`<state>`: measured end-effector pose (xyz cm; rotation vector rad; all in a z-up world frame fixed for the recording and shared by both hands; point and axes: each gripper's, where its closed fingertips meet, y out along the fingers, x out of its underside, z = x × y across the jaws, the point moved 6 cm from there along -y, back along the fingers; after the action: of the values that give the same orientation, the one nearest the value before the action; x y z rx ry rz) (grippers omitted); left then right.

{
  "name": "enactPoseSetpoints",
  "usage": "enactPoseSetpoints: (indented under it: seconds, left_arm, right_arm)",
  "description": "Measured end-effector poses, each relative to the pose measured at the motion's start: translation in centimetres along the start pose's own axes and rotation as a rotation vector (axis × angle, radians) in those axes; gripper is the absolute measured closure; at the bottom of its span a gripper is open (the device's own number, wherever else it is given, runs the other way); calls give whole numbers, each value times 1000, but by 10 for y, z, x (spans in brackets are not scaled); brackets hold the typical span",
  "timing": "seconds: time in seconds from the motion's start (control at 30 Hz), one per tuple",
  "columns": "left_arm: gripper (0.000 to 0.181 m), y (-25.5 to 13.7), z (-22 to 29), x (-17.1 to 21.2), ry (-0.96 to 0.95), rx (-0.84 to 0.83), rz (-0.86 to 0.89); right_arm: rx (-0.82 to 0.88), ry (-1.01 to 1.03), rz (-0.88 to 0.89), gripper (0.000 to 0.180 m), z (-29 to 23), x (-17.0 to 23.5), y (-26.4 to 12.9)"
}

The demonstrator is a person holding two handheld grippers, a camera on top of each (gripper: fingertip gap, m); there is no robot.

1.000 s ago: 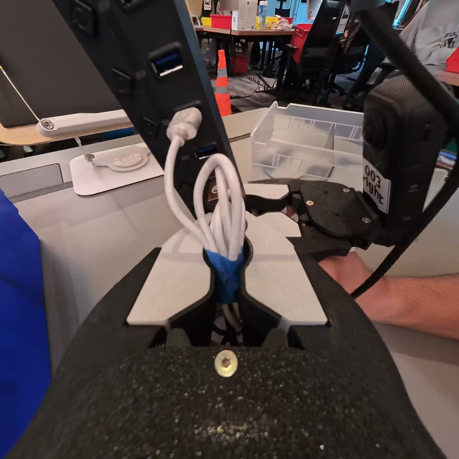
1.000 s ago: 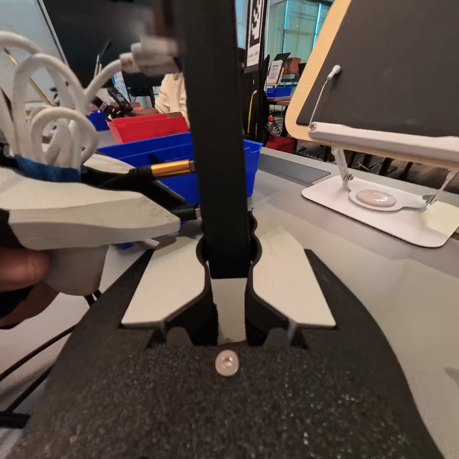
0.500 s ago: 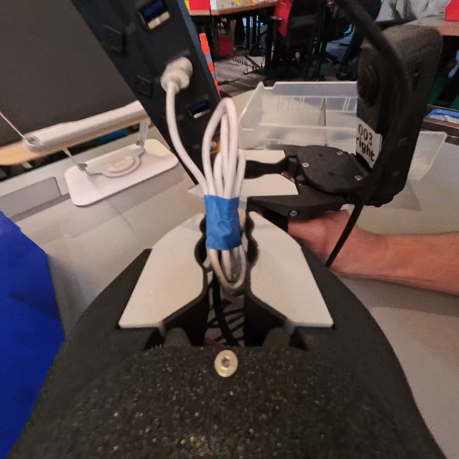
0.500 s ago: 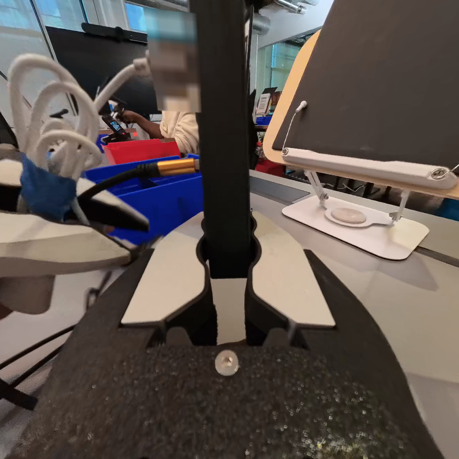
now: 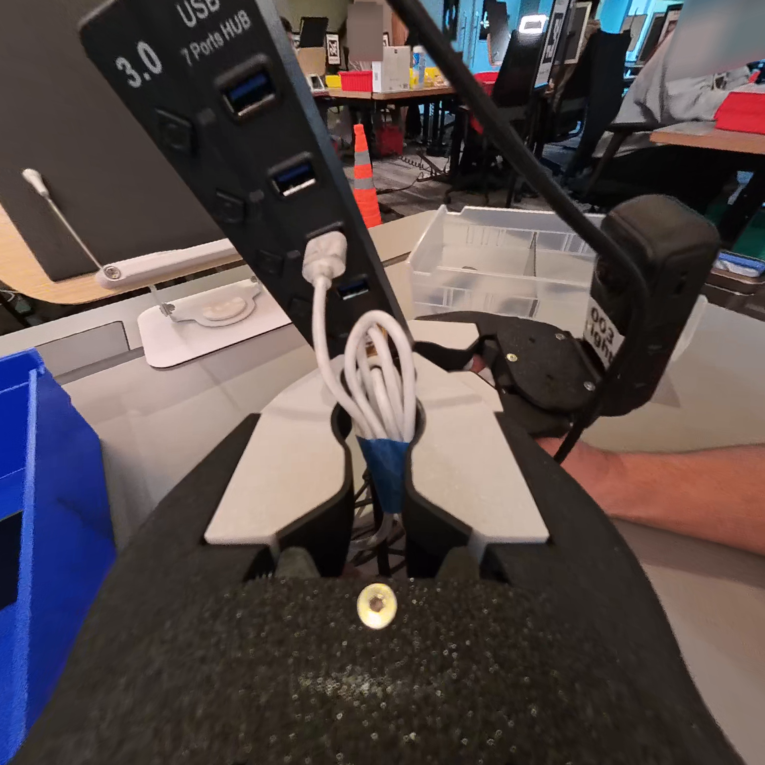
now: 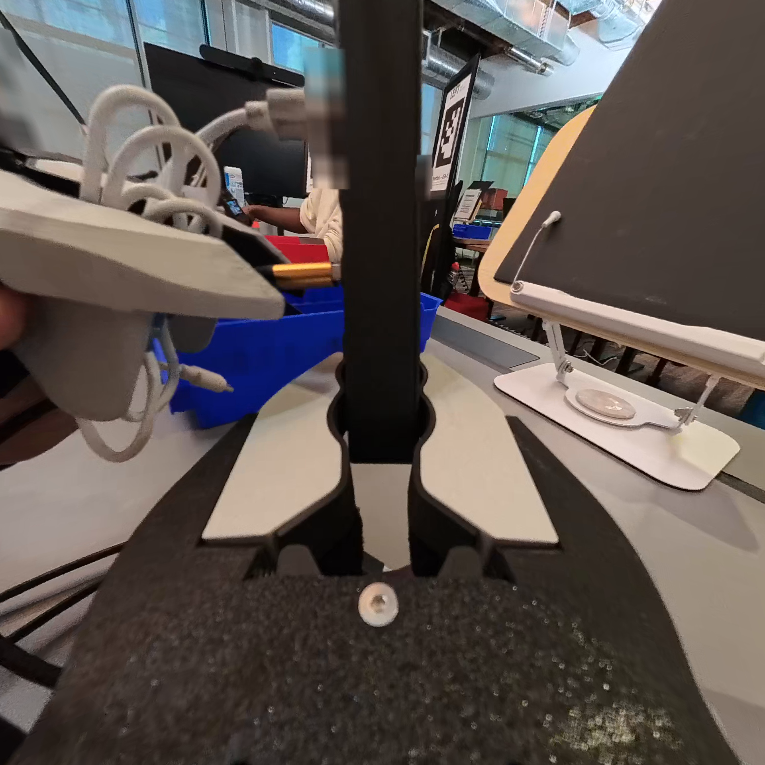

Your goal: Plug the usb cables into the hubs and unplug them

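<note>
A black USB hub (image 5: 248,136) with blue ports stands tilted above the table. My right gripper (image 6: 381,397) is shut on its lower end, and the hub (image 6: 381,207) rises upright between my fingers. A white USB plug (image 5: 325,256) sits in one hub port. Its cable runs down into a coiled white bundle (image 5: 383,372) wrapped in blue tape (image 5: 385,467). My left gripper (image 5: 378,410) is shut on that bundle at the tape. In the right wrist view the left gripper (image 6: 248,265) is at the left, close to the hub, with the white coil (image 6: 145,165) above it. A black cable's gold connector (image 6: 302,275) meets the hub's side.
A clear plastic bin (image 5: 496,265) stands behind the right gripper (image 5: 434,352). A blue bin (image 5: 33,496) is at my left, also behind the hub (image 6: 256,352). A white stand holding a dark board (image 6: 612,410) is on the grey table (image 5: 186,405). A person's forearm (image 5: 662,488) lies at the right.
The left gripper drew back from the hub, then came closer again. The taped part of the bundle now sits lower between its fingers. The white plug stays in its port.
</note>
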<state>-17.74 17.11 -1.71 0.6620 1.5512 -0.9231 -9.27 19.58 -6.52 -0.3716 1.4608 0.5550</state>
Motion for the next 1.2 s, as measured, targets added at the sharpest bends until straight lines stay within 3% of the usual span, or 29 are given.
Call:
enactPoseSetpoints:
  seconds: [0.17, 0.37, 0.47, 0.67, 1.03, 1.13, 1.2]
  left_arm:
    - [166, 2, -8, 4, -87, 9, -10]
    - [166, 9, -11, 17, 72, -18, -140]
    - [167, 12, -10, 24, 89, -10, -171]
    - [166, 12, -9, 24, 77, -12, -166]
    - [166, 18, -3, 37, 143, 49, -364]
    - [144, 13, -5, 24, 86, 50, -255]
    - [140, 8, -5, 12, 59, 55, -185]
  right_arm:
    - [-3, 17, -48, 153, -2, 6, 4]
    - [-66, 90, -149, 144, -2, 15, 11]
    - [-71, 77, -153, 150, -1, 10, 8]
    - [49, 89, -270, 154, 15, 23, 11]
    - [45, 152, -175, 154, 28, 19, 2]
    - [48, 175, -124, 153, 29, 12, 0]
    - [47, 157, -113, 154, 30, 11, -1]
